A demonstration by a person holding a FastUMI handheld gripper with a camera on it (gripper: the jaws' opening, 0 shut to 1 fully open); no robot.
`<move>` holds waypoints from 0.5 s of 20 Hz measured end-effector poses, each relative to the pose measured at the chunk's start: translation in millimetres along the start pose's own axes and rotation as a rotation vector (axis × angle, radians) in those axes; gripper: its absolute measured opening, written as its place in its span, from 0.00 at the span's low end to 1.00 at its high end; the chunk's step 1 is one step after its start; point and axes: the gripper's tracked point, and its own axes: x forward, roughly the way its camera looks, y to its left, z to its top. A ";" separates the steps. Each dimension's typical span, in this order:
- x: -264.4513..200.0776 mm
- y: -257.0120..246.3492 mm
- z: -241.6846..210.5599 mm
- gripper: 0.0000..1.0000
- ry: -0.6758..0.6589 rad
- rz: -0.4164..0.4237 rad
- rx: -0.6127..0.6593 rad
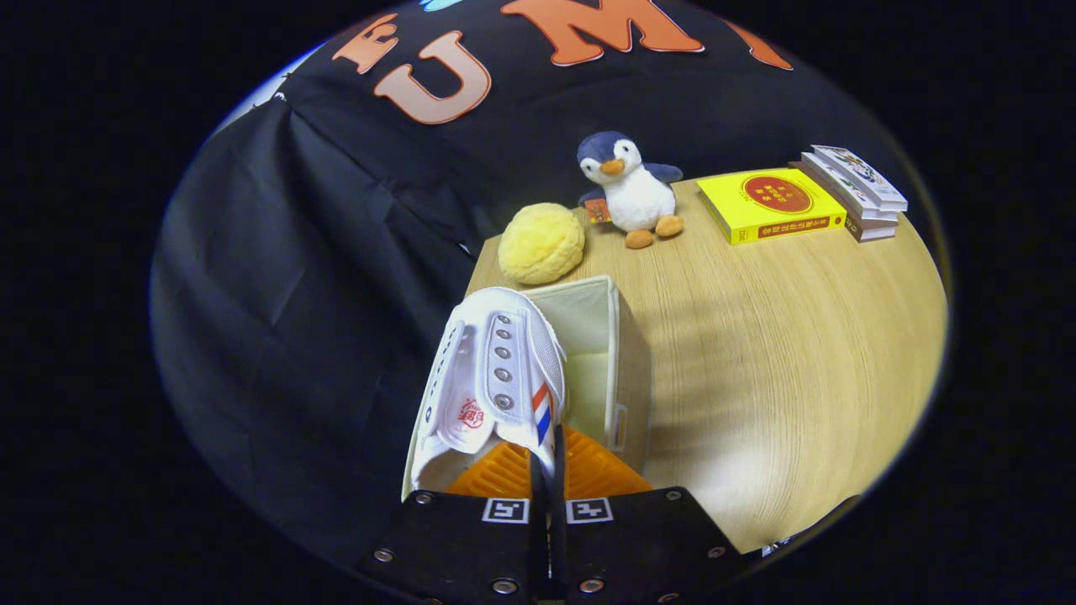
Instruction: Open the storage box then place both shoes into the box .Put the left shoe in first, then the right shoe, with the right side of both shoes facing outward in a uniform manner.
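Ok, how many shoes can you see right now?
1. A white canvas shoe is pinched between the shut gripper fingers, over the open beige fabric storage box. A second shoe may be hidden.

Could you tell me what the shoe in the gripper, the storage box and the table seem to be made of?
The white shoe, pinched by the shut gripper, looks like matte woven canvas with metal eyelets. The storage box seems to be soft beige fabric, its walls thin and seamed. The table looks like light wood or laminate, with a visible grain.
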 end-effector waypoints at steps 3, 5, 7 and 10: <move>10.0 -1.9 -7.8 0.02 0.028 -0.088 -0.017; 15.6 -2.6 -8.4 0.02 0.027 -0.155 -0.051; 21.7 -4.9 -10.5 0.02 0.037 -0.219 -0.065; 25.1 -15.2 -10.1 0.02 0.035 -0.324 -0.059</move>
